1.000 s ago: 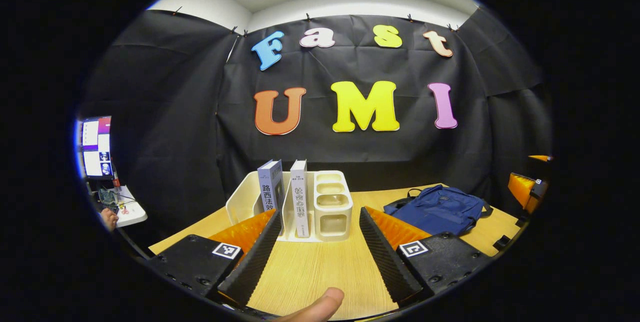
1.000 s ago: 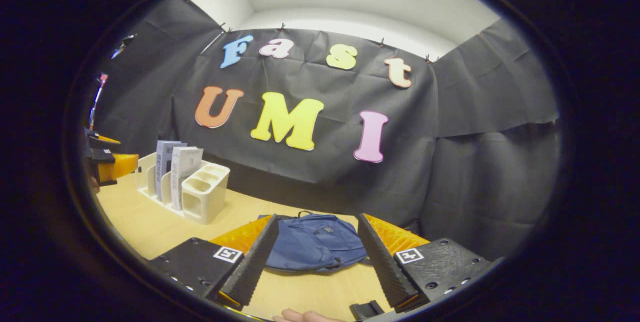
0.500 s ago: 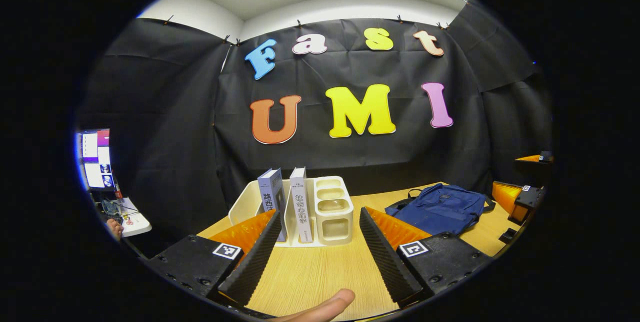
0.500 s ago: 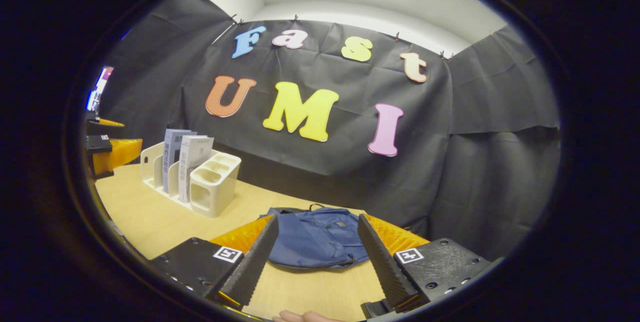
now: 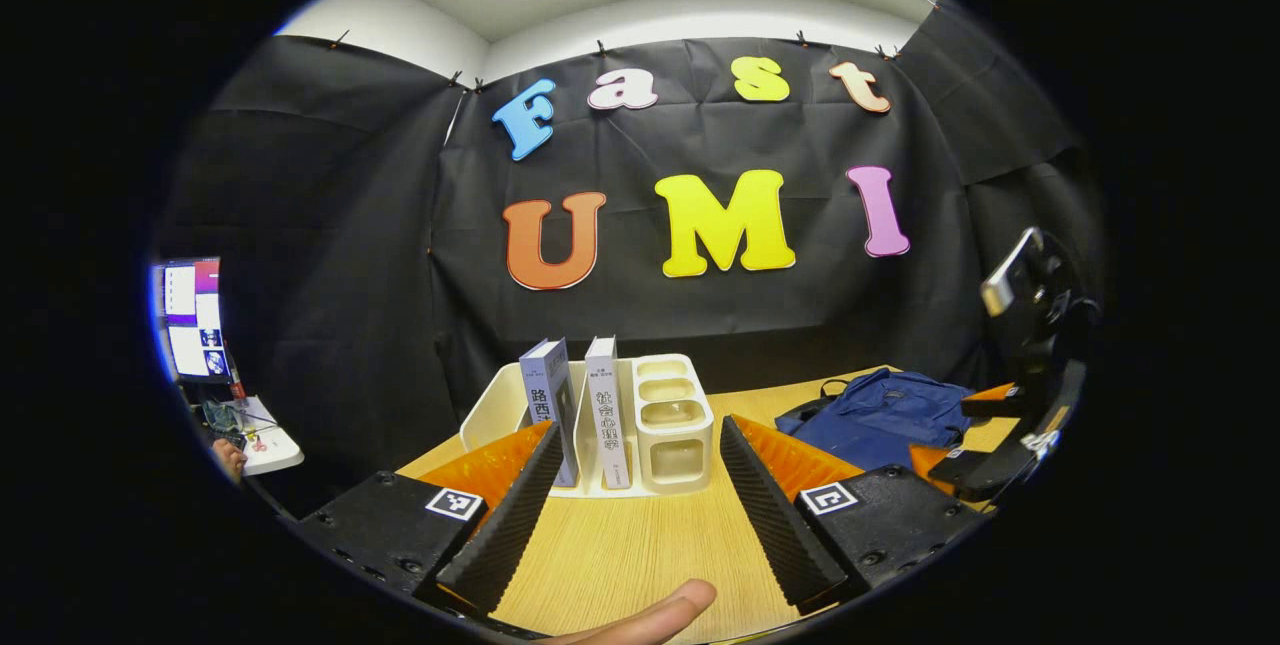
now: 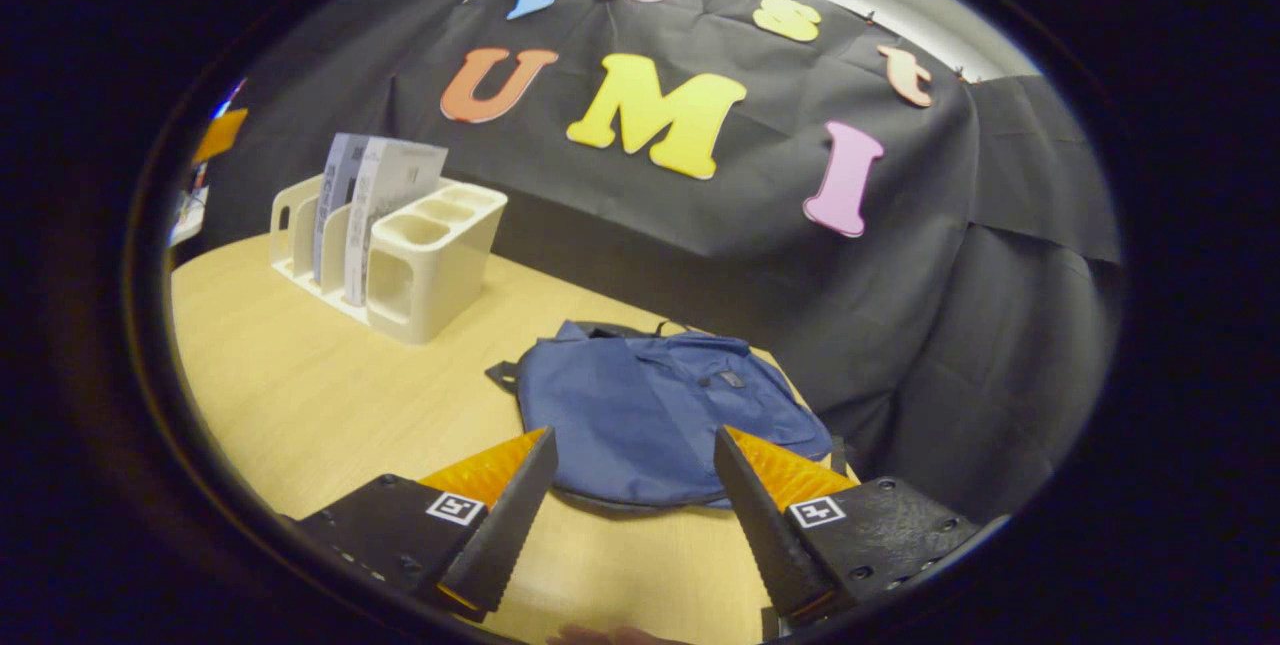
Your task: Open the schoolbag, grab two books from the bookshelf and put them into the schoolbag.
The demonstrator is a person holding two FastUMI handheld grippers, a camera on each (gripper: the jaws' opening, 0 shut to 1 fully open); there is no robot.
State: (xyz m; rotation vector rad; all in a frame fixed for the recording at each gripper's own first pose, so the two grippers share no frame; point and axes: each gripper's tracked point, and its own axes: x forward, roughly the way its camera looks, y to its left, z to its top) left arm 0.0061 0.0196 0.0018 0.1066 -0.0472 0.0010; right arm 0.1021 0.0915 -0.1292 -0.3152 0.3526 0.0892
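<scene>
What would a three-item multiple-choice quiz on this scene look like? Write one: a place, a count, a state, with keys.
1. Where does the schoolbag lie?
A. flat on the table
B. inside the bookshelf
C. hanging on the wall

2. How many books stand in the bookshelf?
A. none
B. two
C. five

3. How is the right gripper?
A. shut on a book
B. shut on a bag strap
C. open, holding nothing

Answers:
1 A, the blue bag rests on the wooden top, apart from the shelf.
2 B, the left book and the right book stand upright in its slots.
3 C, its jaws stand apart over the bag's near edge with nothing between them.
</scene>
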